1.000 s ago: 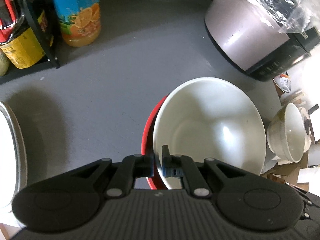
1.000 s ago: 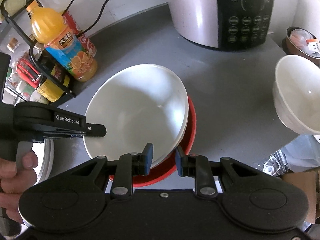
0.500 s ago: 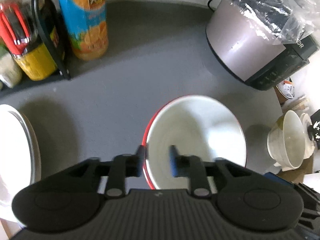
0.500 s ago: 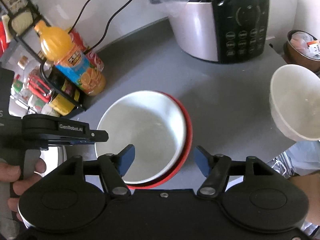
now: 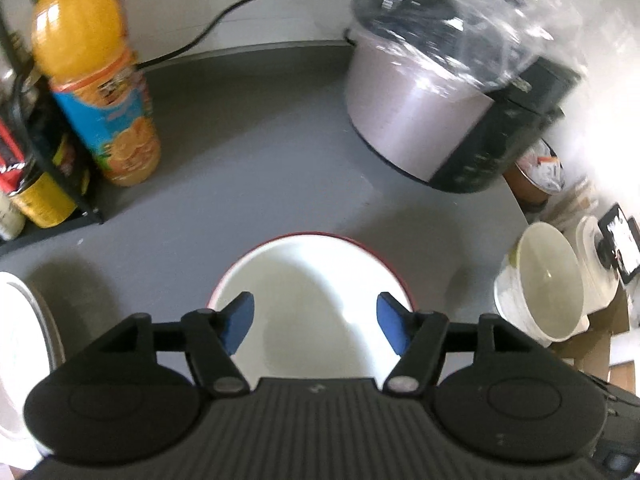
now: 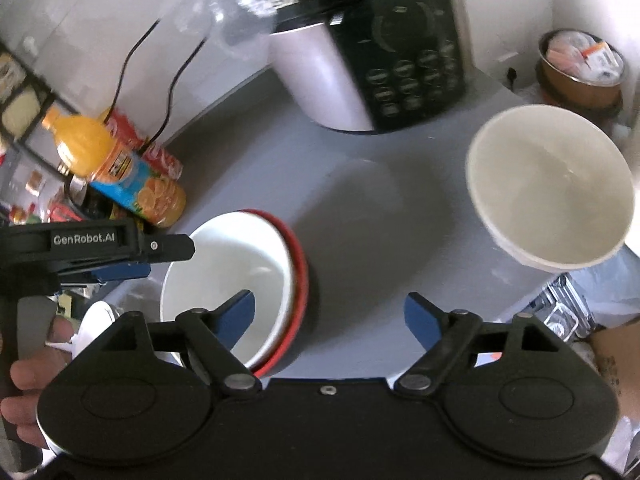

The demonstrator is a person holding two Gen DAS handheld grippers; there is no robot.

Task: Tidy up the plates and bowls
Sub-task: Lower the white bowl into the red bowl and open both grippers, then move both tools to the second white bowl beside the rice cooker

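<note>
Your left gripper (image 5: 316, 322) and right gripper (image 6: 330, 318) both hang with fingers spread and empty above the white bowl (image 6: 228, 276), which sits nested in the red plate (image 6: 301, 276) on the counter (image 5: 256, 168). That stacking step looks finished, so next you probably need to reach right for the cream bowl (image 6: 550, 186) near the counter's edge. I count two bowls, one red plate, and one white plate (image 5: 20, 340) at far left.

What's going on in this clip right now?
A person with two handheld grippers is sorting dishes on a grey counter. A white bowl sits nested in a red-rimmed bowl. Both the left gripper and right gripper are open and hold nothing. A second white bowl stands apart near the counter's right edge, not yet stacked.
</note>
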